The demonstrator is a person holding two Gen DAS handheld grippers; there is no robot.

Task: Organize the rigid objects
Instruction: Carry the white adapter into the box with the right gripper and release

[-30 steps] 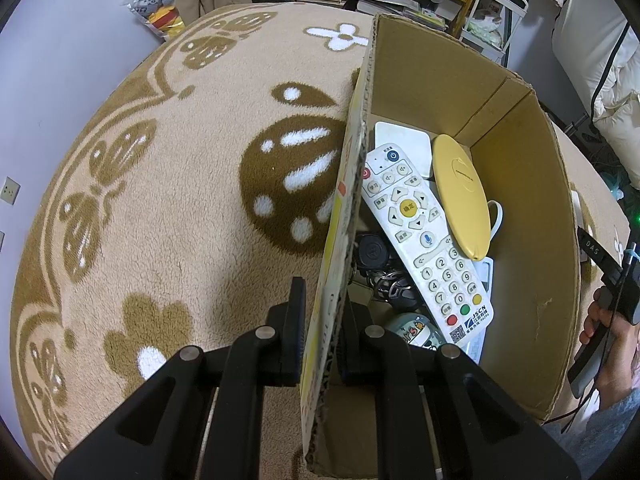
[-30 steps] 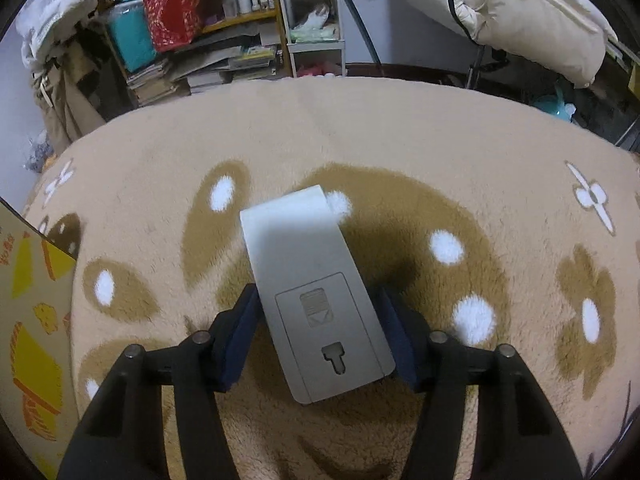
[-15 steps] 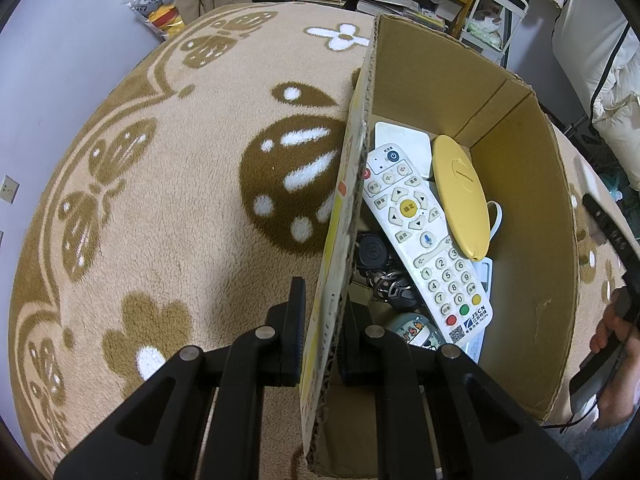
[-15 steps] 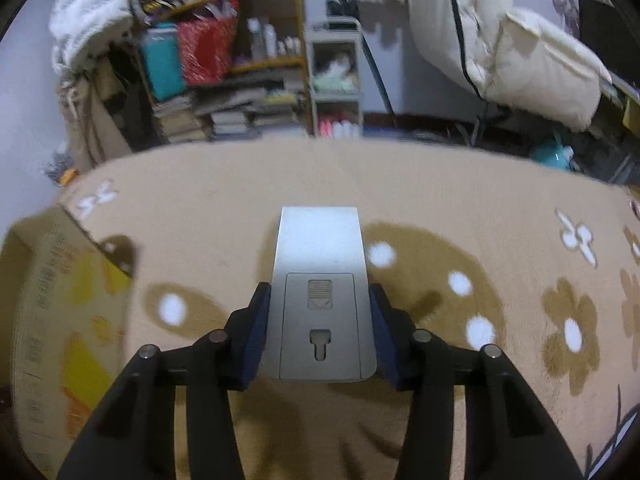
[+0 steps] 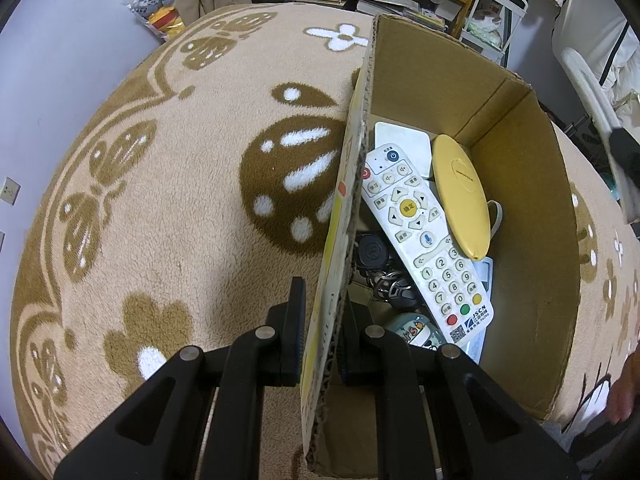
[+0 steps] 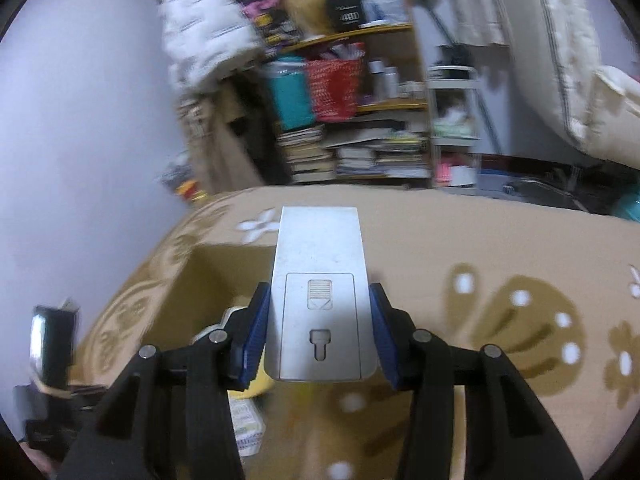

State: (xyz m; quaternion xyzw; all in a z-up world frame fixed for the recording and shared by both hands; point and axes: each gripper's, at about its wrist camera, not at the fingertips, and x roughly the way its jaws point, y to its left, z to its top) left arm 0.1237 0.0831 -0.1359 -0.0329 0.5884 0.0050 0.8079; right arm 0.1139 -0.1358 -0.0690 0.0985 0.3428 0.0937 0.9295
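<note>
My left gripper (image 5: 320, 330) is shut on the near wall of an open cardboard box (image 5: 348, 216) standing on the rug. Inside lie a white remote (image 5: 424, 240), a yellow oval case (image 5: 460, 196), a white flat device (image 5: 404, 136) and dark small items. My right gripper (image 6: 318, 336) is shut on a grey-white flat device (image 6: 320, 280), back side up with a battery cover, held in the air over the box (image 6: 224, 276). The right gripper's edge shows at the far right of the left wrist view.
A beige rug (image 5: 160, 200) with brown flower and butterfly patterns covers the floor. A shelf (image 6: 352, 120) with books, a red basket and a teal container stands behind. A white padded chair (image 6: 592, 100) is at the right. A person's hand (image 5: 624, 392) shows beside the box.
My right gripper closed on the grey-white device, lifted it off the rug and carried it left toward the box. The left gripper kept its hold on the box wall.
</note>
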